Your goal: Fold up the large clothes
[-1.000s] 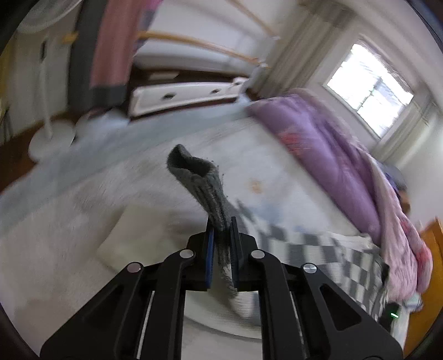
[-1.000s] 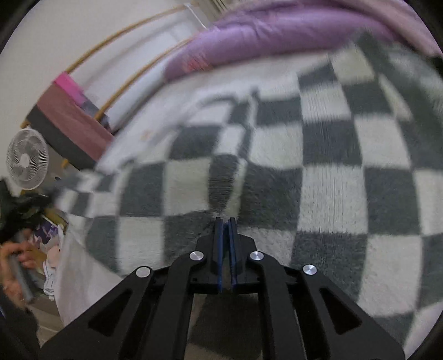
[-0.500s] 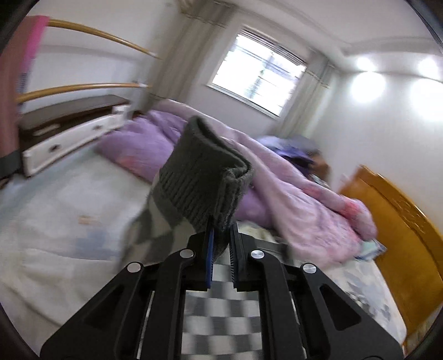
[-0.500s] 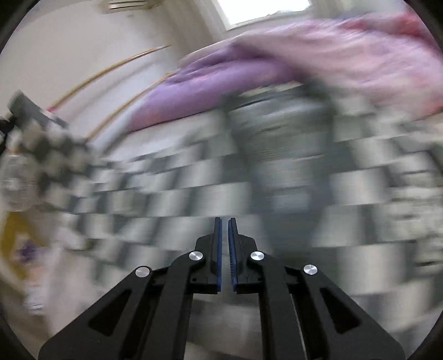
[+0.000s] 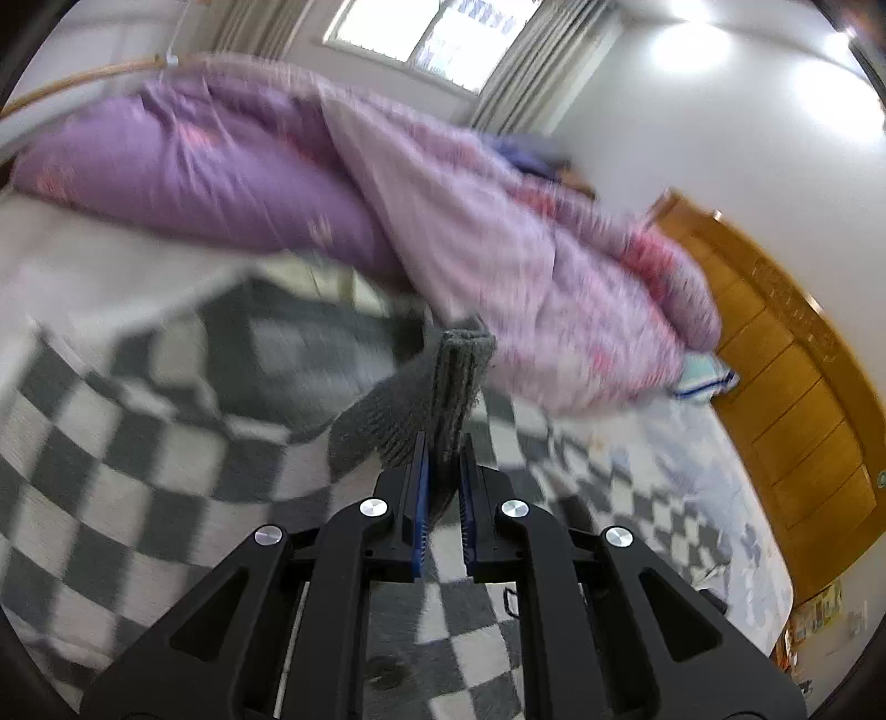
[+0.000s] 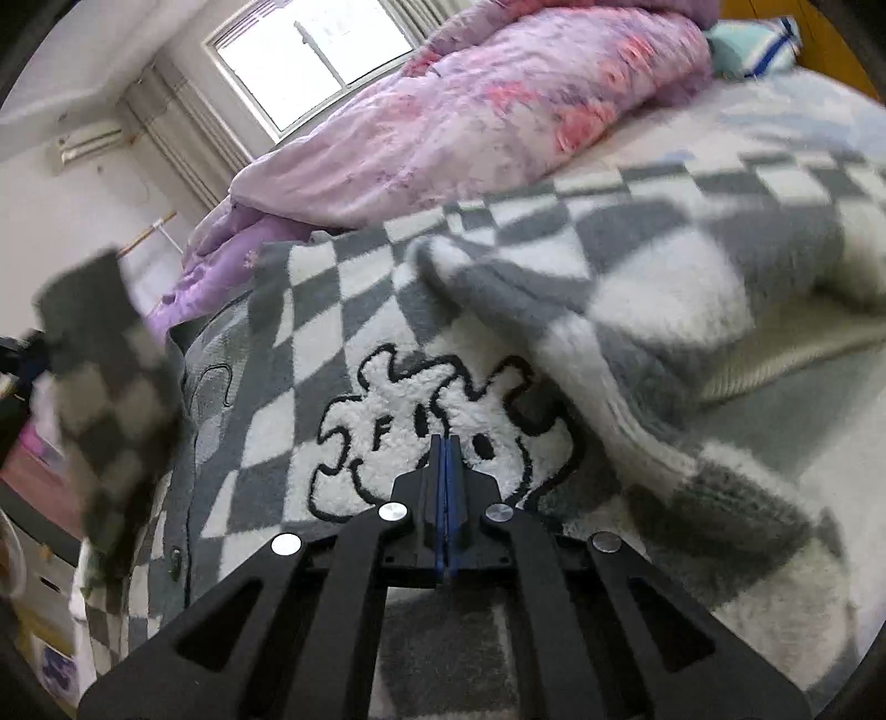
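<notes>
A large grey-and-white checkered knit cardigan (image 6: 343, 310) lies on the bed, with a white fluffy cartoon patch (image 6: 421, 421) on it. My left gripper (image 5: 442, 487) is shut on the grey ribbed cuff (image 5: 459, 376) of a sleeve and holds it above the checkered body (image 5: 111, 498). In the right wrist view that lifted sleeve (image 6: 105, 399) hangs blurred at the left. My right gripper (image 6: 446, 476) is shut with nothing visible between its pads, just over the patch. A folded part of the cardigan (image 6: 637, 288) lies to the right.
A purple and pink floral quilt (image 5: 443, 221) is heaped along the far side of the bed. A wooden headboard (image 5: 786, 387) stands at the right, a striped pillow (image 6: 753, 39) by it. A window (image 6: 310, 50) is behind. White drawers (image 6: 33, 581) stand at the left.
My left gripper has swung the cuff from the bed's foot across toward the quilt and headboard, over the cardigan. My right gripper has pulled back so the patch shows.
</notes>
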`<state>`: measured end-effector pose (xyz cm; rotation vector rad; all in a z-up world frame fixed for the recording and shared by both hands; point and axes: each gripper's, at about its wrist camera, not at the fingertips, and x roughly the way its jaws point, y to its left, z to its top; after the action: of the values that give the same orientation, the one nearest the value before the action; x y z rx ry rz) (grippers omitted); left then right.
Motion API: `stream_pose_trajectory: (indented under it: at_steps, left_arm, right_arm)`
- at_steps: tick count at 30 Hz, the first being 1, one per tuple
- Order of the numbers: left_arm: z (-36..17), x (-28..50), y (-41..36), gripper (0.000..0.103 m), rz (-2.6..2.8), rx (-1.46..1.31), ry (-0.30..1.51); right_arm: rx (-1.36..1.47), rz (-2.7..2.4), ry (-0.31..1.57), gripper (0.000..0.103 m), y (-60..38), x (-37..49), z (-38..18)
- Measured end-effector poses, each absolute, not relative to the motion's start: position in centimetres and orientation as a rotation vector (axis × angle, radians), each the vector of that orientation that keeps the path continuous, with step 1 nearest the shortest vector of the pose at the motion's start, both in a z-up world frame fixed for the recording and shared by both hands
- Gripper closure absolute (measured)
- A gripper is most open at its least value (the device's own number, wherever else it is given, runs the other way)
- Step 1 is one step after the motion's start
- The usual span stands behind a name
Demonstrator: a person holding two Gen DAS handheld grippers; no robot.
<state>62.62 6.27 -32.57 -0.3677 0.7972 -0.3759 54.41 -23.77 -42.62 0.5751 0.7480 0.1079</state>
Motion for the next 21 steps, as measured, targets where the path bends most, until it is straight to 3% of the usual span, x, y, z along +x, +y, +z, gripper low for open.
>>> stream_pose_trajectory:
  at_steps: [7, 10, 14, 21]
  left_arm:
    - [-40.2, 63.3, -1.0, 0.093, -0.328, -0.31, 0.908]
    - [-42.2, 62.9, -2.1, 0.071, -0.348, -0.312, 0.96]
    - [-41.1, 60.3, -1.2, 0.024, -0.435, -0.385, 0.914]
    - [-40.8, 55.1, 0.7, 0.023, -0.277, -0.142, 0.931]
  right_arm:
    - [0.709, 0.178, 0.704, 0.103, -25.1, 53.6, -42.9]
    - [0.745, 0.196, 0.694, 0.103, -25.5, 53.5, -43.1]
    - [0.762, 0.207, 0.692, 0.103, -25.7, 53.6, -43.1]
    - [0.798, 0.224, 0.691, 0.101, -26.6, 53.1, -43.1]
